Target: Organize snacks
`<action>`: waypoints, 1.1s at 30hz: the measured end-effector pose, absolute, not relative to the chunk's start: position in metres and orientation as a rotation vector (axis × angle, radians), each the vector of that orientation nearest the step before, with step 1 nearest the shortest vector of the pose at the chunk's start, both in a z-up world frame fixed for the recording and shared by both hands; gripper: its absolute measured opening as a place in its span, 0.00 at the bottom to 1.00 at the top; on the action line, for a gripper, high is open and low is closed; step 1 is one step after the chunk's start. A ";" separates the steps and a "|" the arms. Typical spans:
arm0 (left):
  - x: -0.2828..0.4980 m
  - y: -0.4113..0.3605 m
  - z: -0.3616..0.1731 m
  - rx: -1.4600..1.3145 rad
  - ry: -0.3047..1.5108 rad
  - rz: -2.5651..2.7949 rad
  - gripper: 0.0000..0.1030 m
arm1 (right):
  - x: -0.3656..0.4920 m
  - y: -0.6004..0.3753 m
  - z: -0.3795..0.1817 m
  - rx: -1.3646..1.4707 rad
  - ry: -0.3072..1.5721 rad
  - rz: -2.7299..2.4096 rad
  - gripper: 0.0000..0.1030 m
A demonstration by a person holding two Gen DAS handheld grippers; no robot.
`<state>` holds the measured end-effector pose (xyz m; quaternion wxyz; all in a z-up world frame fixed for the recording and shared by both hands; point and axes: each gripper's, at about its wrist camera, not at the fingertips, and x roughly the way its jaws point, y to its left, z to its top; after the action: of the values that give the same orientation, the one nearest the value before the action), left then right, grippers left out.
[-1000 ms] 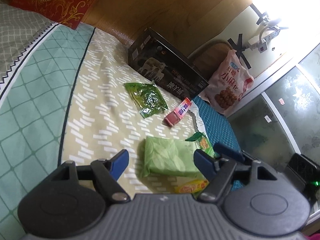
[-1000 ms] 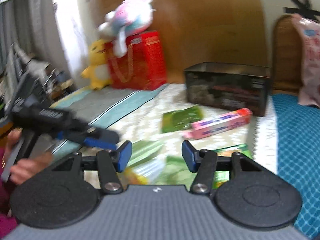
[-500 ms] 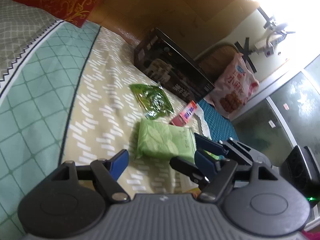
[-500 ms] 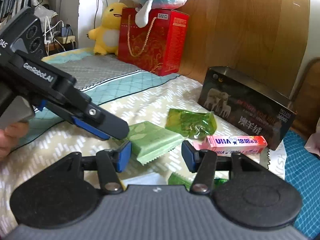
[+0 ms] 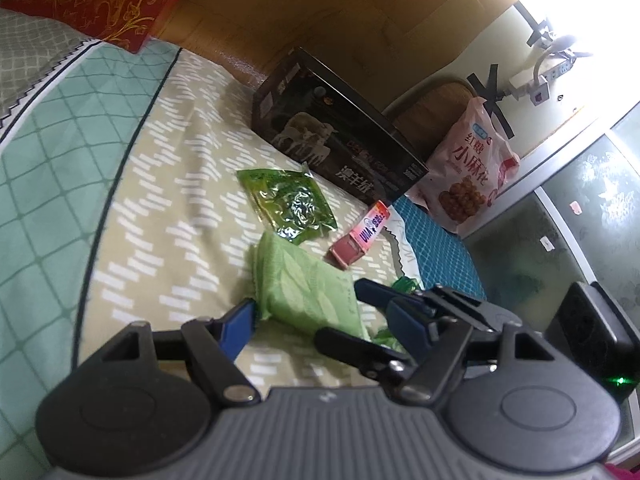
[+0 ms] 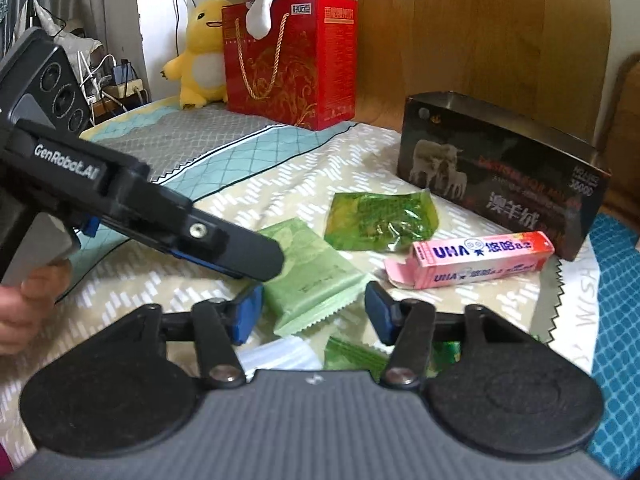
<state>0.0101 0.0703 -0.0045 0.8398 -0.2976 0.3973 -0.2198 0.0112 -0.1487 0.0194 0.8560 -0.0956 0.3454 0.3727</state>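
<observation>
Just ahead, pale green packet [image 6: 312,276]

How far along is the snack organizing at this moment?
Done: nothing visibly; the dark box looks empty from here. In hand: both tongs, left and right, have just been closing around the pale green pack, not yet gripping. Left: that pack, the clear green bag, the pink UHA box.

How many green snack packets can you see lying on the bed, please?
3: a pale green packet nearest the grippers, a glossy green one before the dark box, another partly hidden behind the right gripper; more may hide.
</observation>
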 end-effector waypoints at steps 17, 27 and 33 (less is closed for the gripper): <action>0.026 0.069 0.013 -0.635 0.803 -0.473 0.40 | 0.024 -0.173 0.031 -0.081 0.589 0.742 0.37; 0.092 0.028 0.073 -0.471 0.689 -0.536 0.41 | 0.076 -0.194 0.063 -0.069 0.405 0.605 0.37; 0.159 -0.010 0.082 -0.379 0.654 -0.526 0.53 | 0.137 -0.204 0.058 -0.090 0.391 0.474 0.54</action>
<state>0.1587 -0.0097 0.0824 0.8959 -0.1830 0.3157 -0.2536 0.1365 -0.2039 0.0579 0.9522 -0.0445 0.1922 0.2332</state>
